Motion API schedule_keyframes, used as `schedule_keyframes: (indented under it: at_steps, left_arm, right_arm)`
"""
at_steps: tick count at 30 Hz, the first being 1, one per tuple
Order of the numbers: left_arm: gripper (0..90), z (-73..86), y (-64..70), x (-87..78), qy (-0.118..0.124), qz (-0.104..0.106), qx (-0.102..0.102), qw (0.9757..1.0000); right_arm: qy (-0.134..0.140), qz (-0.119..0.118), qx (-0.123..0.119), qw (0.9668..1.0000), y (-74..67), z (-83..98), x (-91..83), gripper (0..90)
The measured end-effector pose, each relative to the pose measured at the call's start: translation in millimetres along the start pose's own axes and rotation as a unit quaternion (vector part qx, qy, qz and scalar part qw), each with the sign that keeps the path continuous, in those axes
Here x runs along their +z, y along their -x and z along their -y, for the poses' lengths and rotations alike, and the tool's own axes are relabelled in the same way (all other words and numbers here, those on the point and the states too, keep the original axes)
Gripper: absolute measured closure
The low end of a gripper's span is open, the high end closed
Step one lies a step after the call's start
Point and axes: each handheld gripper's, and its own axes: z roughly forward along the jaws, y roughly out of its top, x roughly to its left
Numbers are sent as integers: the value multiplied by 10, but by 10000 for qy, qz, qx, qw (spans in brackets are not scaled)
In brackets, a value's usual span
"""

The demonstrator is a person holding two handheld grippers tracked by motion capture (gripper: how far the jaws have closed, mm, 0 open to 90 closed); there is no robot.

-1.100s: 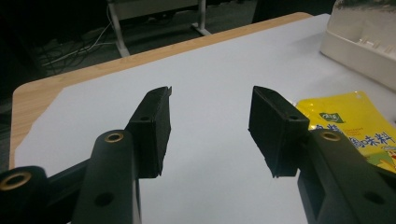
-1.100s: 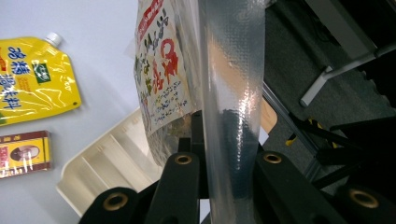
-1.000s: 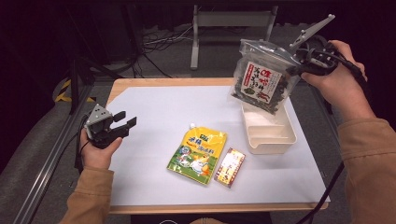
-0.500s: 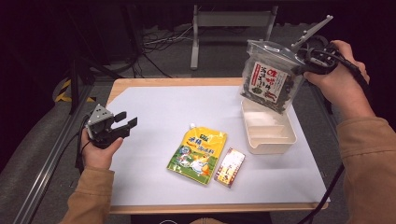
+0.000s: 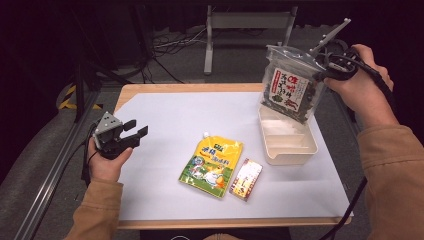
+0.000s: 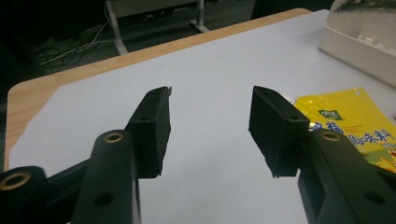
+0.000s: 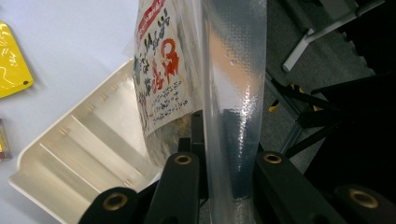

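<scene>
The right gripper [image 5: 324, 70] is clamped on the top edge of the clear bag [image 5: 290, 90], which hangs at two o'clock above the tray [image 5: 292, 152]. The left gripper [image 5: 134, 131] at nine o'clock stands half open with nothing between its jaws, over bare table [image 5: 165, 115].

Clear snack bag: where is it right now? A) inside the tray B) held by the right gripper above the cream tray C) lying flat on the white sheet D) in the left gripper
B: the right gripper is shut on the top edge of the clear snack bag, which hangs over the far end of the cream tray; the left gripper is open with nothing between its jaws.
</scene>
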Motion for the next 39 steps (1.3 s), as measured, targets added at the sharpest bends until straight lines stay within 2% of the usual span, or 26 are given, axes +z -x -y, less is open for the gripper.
schedule_keyframes:
  at_steps: [7, 20, 26, 29, 35, 39]
  left_arm:
    - [491, 1, 1, 2, 5, 6, -4, 10000]
    - [490, 7, -3, 10, -24, 3, -8, 10000]
    - [487, 6, 1, 12, -16, 5, -5, 10000]
    - [486, 6, 1, 12, -16, 4, -10, 10000]
    - [484, 5, 11, 16, -9, 6, -6, 10000]
    - [483, 6, 9, 14, -2, 4, -12, 10000]
  right_arm:
    - [-120, 40, 27, 9999, 2, -7, 57, 836]
    - [-379, 11, -2, 9993, -38, -11, 267, 836]
    - [-374, -76, 41, 9993, -47, 17, 358, 834]
    - [-286, -92, 68, 9995, -49, 19, 374, 832]
    - [-282, -94, 45, 9995, -70, -5, 389, 830]
    - [-241, -136, 162, 9995, -34, 31, 402, 830]
